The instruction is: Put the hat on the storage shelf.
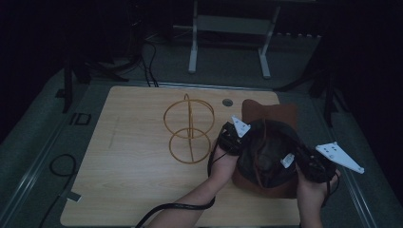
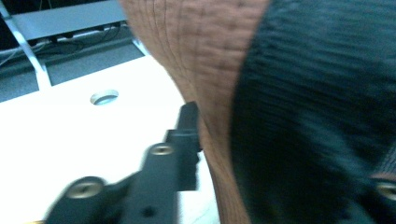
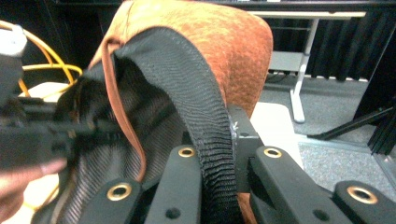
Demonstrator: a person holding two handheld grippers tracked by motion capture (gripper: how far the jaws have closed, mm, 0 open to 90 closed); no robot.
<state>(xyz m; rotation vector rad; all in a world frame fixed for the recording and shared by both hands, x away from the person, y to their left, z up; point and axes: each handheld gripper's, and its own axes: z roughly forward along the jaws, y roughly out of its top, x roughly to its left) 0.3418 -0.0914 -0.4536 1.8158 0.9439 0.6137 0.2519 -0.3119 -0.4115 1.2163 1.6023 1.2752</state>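
Soft, floppy hat (image 1: 268,147) upside down at table's (image 1: 133,156) right edge. Light, saggy, zero stiffness. Both grippers, left (image 1: 236,137) and right (image 1: 298,159), pinched on its black inner band (image 3: 205,140): best handhold, opposite sides.

one brown hat (image 1: 269,147), one wire stand (image 1: 189,128), two hand-held grippers, one table (image 1: 128,180).

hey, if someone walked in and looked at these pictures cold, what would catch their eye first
Probably the brown hat, upside down at the table's right side, its dark lining showing, with the left gripper and the right gripper clamped on opposite edges of its rim. In the right gripper view the jaws pinch the black inner band. Next, the golden wire stand, standing alone mid-table.
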